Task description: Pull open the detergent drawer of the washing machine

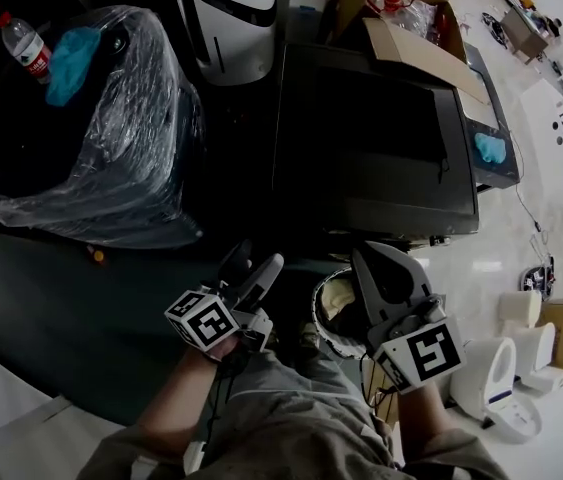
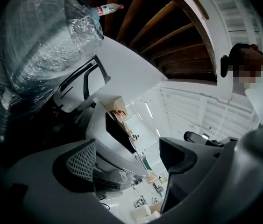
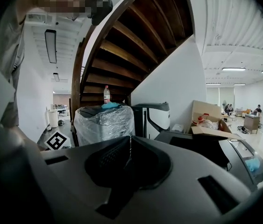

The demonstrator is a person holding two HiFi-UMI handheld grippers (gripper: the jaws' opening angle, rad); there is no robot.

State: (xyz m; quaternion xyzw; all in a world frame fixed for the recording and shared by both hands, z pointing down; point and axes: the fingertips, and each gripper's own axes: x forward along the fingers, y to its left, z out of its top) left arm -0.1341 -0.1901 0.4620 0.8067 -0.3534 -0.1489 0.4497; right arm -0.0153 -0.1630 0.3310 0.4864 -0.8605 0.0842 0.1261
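The washing machine [image 1: 371,148] stands ahead of me, its dark top seen from above. Its front face is steeply foreshortened, and I cannot make out the detergent drawer. My left gripper [image 1: 249,268] hovers short of the machine's front left corner, open, with nothing between its fingers. My right gripper [image 1: 383,260] hangs just before the front edge, shut and empty. In the left gripper view the gripper [image 2: 131,160] has its jaws wide apart, with the machine [image 2: 117,129] beyond. In the right gripper view the gripper [image 3: 130,146] has its jaws meeting, with the machine [image 3: 201,146] to the right.
A plastic-wrapped appliance [image 1: 91,148] at left carries a water bottle [image 1: 23,43] and a blue cloth [image 1: 69,63]. A white appliance [image 1: 231,8] and an open cardboard box [image 1: 411,23] sit behind. White rolls [image 1: 521,348] stand on the floor at right. A round rimmed object [image 1: 336,308] lies between the grippers.
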